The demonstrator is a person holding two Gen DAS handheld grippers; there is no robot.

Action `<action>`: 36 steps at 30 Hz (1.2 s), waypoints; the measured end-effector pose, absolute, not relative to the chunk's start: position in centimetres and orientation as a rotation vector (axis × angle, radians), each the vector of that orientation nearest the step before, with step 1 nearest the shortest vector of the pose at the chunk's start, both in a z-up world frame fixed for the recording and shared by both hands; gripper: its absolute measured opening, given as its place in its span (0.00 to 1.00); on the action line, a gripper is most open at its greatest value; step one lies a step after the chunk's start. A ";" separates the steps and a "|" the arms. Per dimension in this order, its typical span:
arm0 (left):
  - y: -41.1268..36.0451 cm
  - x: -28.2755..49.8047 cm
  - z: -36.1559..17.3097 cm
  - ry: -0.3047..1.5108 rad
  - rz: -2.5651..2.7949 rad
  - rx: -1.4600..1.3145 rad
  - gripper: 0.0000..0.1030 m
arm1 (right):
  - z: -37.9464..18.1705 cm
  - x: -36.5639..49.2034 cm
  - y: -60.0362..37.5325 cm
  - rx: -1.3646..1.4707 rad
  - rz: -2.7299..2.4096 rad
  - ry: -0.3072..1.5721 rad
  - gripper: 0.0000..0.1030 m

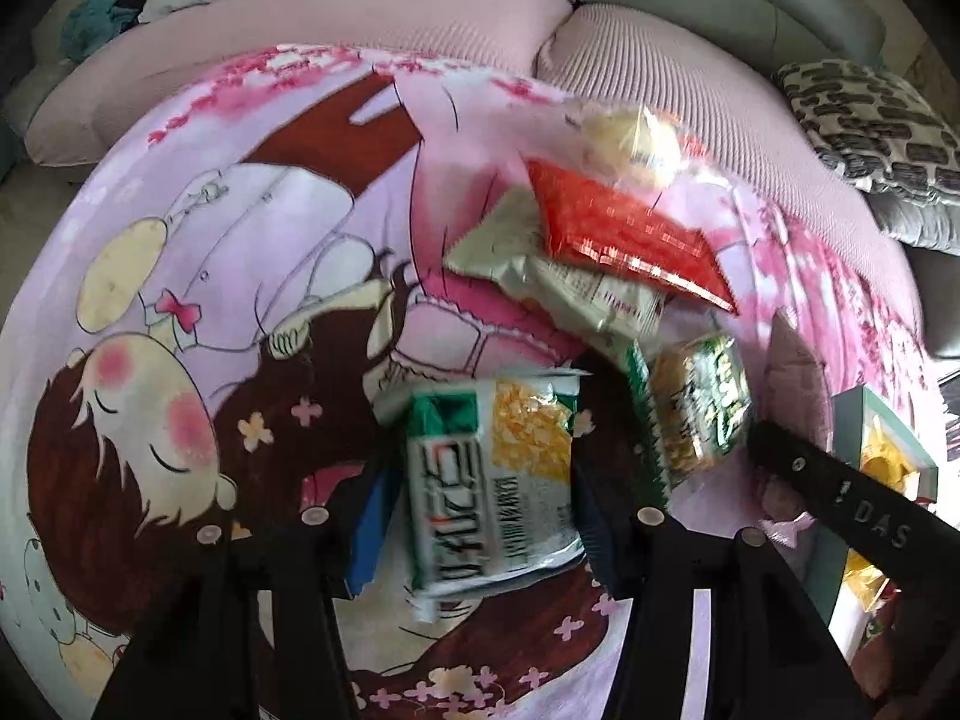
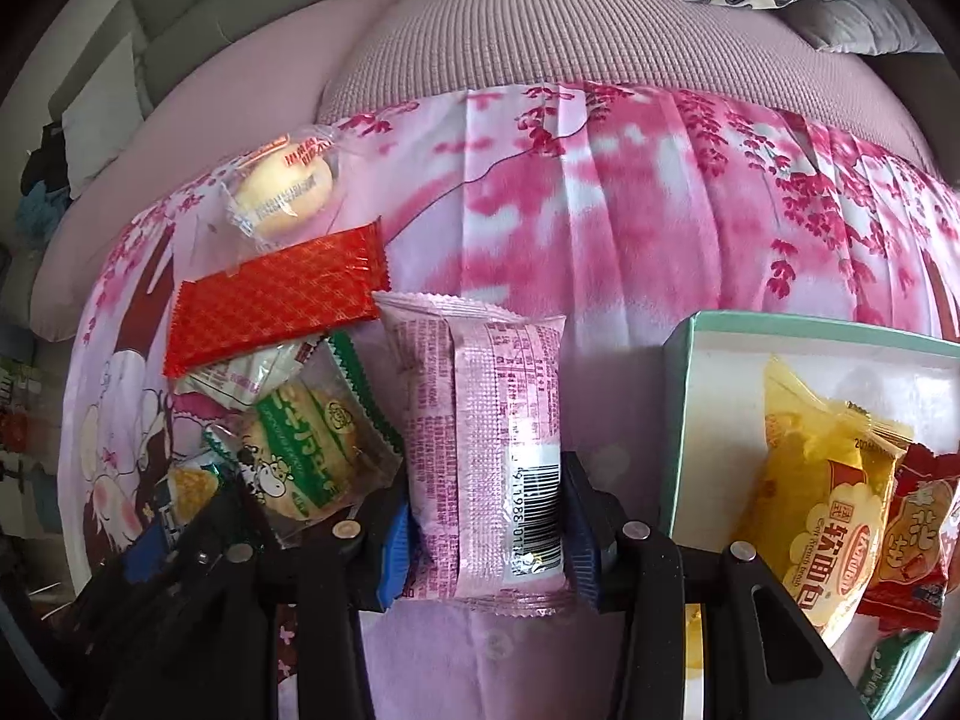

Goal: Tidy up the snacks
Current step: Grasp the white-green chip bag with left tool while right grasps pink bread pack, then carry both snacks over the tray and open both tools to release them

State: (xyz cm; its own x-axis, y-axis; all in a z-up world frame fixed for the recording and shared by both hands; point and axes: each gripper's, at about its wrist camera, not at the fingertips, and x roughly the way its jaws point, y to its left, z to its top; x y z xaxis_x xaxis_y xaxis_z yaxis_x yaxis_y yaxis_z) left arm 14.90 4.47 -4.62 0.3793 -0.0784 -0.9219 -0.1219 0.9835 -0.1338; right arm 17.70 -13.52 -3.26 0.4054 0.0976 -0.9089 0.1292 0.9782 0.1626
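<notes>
Item, right gripper (image 2: 486,531): its blue fingers (image 2: 396,546) are clamped across the near end of a pink packet (image 2: 480,420), one on each long edge by the barcode, so the wrapper lies lengthwise away from the camera; the hold looks chosen to carry it sideways into the box. Item, box (image 2: 678,396): teal-rimmed, white inside, just right of the pink packet, open-topped and evidently the collecting place, since it already holds a yellow bread packet (image 2: 822,492) and a red packet (image 2: 912,528) leaning together at its near side. Item, left gripper (image 1: 486,492): fingers (image 1: 372,528) clenched on a green-and-white packet (image 1: 492,480) printed with yellow crisps, gripped by its sides and pointing steeply down over the printed cloth (image 1: 210,240). Whether this packet is lifted clear of the cloth cannot be told. Item, loose pile, left of the pink packet and far of the left gripper: a green biscuit packet (image 2: 306,450) nearest, a pale packet (image 1: 558,276) partly under a red foil packet (image 2: 276,306), and a clear-wrapped yellow bun (image 2: 282,198) farthest. These overlap as if tipped out together and still await sorting. Item, support: the cartoon-printed cloth spread over a pink cushioned sofa seat (image 2: 540,30), with a patterned cushion (image 1: 870,114) at the far right. Judgement: sorting is partly done, two packets boxed, two in hand, four loose.
</notes>
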 end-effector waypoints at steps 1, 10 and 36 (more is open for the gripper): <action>4.2 14.9 -4.6 1.181 0.035 -0.175 0.54 | -3.2 17.7 -13.5 0.212 -0.017 1.163 0.43; 5.1 14.4 -3.5 1.152 0.049 -0.208 0.50 | -2.1 15.3 -13.7 0.224 -0.036 1.072 0.40; 1.2 11.0 2.7 1.019 -0.031 -0.175 0.50 | 2.4 3.7 -16.5 0.363 -0.021 0.823 0.40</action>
State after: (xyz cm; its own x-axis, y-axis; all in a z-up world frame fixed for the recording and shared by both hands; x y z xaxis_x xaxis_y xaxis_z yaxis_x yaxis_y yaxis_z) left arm 11.04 1.25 2.72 0.5253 -0.1069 -0.8442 -0.0558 0.9856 -0.1595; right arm 3.75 -16.52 2.43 0.6831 0.1218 -0.7201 0.1576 0.9382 0.3082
